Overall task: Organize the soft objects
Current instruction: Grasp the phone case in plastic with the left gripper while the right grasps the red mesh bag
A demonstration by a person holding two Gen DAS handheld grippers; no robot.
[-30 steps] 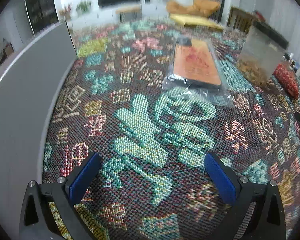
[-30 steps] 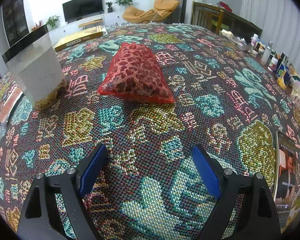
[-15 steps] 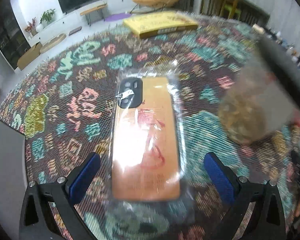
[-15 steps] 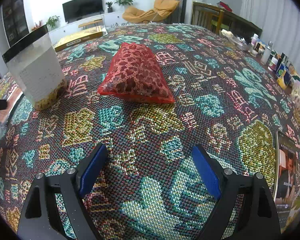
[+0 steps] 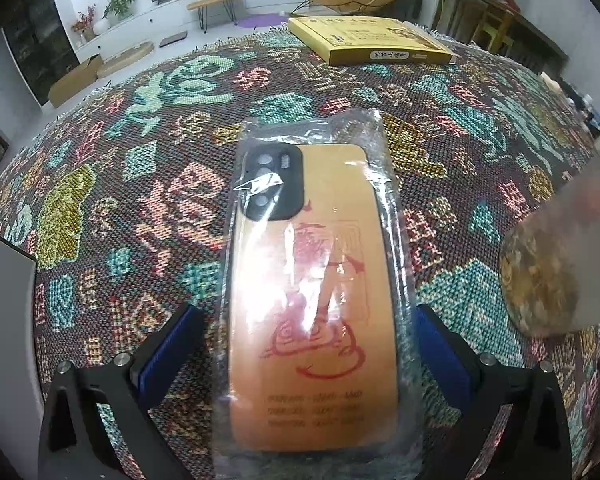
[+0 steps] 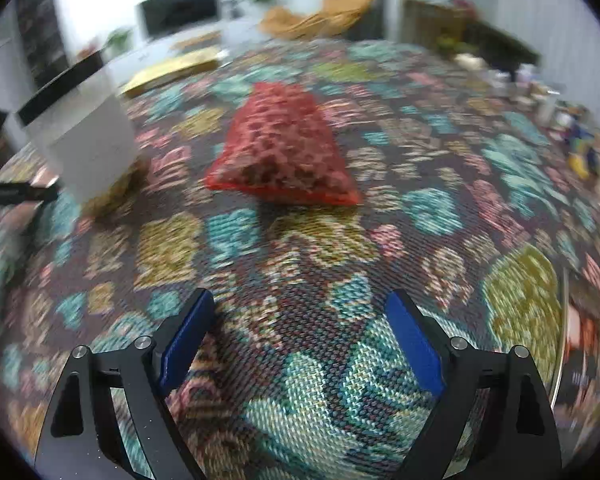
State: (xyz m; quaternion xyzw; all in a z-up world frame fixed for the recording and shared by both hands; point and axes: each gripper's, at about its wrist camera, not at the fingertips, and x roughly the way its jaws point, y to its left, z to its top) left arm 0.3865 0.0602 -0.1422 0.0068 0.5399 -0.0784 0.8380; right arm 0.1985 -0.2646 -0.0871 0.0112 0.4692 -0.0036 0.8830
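Observation:
An orange phone case sealed in a clear plastic sleeve (image 5: 324, 208) lies flat on the patterned woven cloth (image 5: 172, 200). My left gripper (image 5: 304, 320) hangs over its near half with a blue pad on either side. The jaws are closing, and the pads stand just clear of the sleeve's edges. In the right wrist view a red mesh bag (image 6: 280, 148) lies on the cloth well ahead of my right gripper (image 6: 300, 304), which is open with only cloth between its fingers.
A frosted pouch with dried bits at its bottom (image 6: 84, 132) stands left of the red bag and shows at the right edge of the left wrist view (image 5: 548, 280). A yellow box (image 5: 368, 40) lies at the far edge. A grey board (image 5: 4, 320) stands at the left, and small bottles (image 6: 548, 108) at the far right.
My left gripper swept across the cloth from beside the grey board until it straddled the phone case, and its jaws narrowed slightly. The right wrist view is now blurred and tipped a little; that gripper stays open.

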